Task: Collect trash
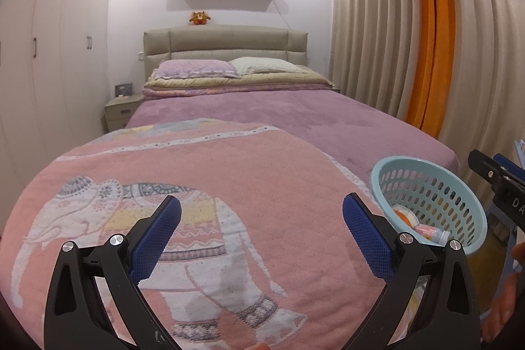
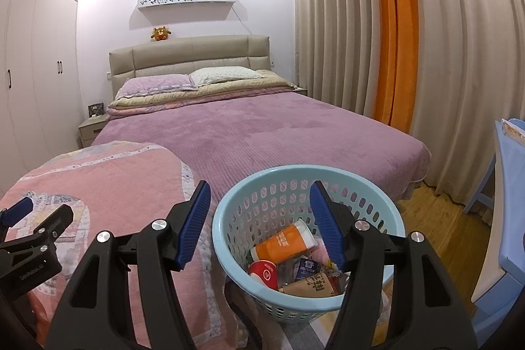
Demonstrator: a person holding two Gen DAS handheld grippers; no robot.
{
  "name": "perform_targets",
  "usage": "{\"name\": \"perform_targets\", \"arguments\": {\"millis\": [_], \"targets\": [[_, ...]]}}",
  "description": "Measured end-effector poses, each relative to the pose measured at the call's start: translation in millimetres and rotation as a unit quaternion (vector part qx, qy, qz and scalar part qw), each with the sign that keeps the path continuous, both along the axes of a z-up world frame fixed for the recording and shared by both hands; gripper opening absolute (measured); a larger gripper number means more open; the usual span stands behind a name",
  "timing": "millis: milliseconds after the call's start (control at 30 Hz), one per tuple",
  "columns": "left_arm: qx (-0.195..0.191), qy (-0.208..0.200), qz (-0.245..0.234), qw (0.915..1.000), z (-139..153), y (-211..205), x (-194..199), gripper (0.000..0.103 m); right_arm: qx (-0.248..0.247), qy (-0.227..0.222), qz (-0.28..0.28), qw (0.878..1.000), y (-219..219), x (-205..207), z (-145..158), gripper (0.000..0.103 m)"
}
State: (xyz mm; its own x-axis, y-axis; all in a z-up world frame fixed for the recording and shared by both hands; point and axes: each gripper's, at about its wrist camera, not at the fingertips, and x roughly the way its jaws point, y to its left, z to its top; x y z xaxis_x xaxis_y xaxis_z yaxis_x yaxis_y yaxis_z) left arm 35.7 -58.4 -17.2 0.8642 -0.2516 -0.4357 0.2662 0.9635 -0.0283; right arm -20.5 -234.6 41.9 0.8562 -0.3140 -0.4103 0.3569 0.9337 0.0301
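we are holding both grippers out over the foot of the bed, and the relation that matters is where the basket (image 2: 390, 212) sits: it is lying off to the right of the left gripper (image 1: 262, 222) and almost directly under the right gripper (image 2: 261, 218), so our right hand is plainly the nearer one. the basket is standing just beside the pink elephant blanket (image 1: 197, 173), at the corner of the bed (image 2: 279, 127), its mouth opening upward toward us. the trash is already lying inside it — an orange cup (image 2: 283, 243) tipped on its side with its long axis running up and to the right, a red cup (image 2: 264, 273), a brown paper wrapper (image 2: 311, 286) and a small dark carton (image 2: 306, 268); from the left wrist we are also seeing a small pink bottle (image 1: 430, 233) against the wall. the left gripper is hanging spread wide above the blanket, pinching nothing and touching nothing. the right gripper is spread wide too, empty, its right finger crossing in front of the basket's inside and its left finger hanging over the blanket's edge. we are seeing no loose trash on the blanket or on the purple cover in either view, so we are judging the collecting to be near its end — any further piece would have to lie outside these frames, and the right hand would be dropping it straight down.
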Motion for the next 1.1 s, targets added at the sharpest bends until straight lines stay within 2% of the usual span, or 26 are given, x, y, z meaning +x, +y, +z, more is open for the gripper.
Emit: {"name": "perform_targets", "arguments": {"millis": [300,467,800,1100], "targets": [[-0.006,-0.014,0.004,0.9999,21.4,15.7,-20.0,0.096,0.002,-0.007,0.0,1.0,1.4,-9.3,5.0,0.059],[0.002,-0.037,0.031,0.9988,31.6,26.6,-28.3,0.096,0.001,-0.011,-0.001,1.0,2.2,-13.6,12.0,0.059],[-0.004,-0.053,0.035,0.998,53.7,41.1,-45.4,0.096,-0.007,-0.024,-0.001,1.0,12.2,-24.7,24.8,0.059],[-0.026,-0.046,0.044,0.9976,63.0,57.0,-47.1,0.096,-0.015,-0.025,0.011,1.0,22.7,-29.0,30.8,0.059]]}}
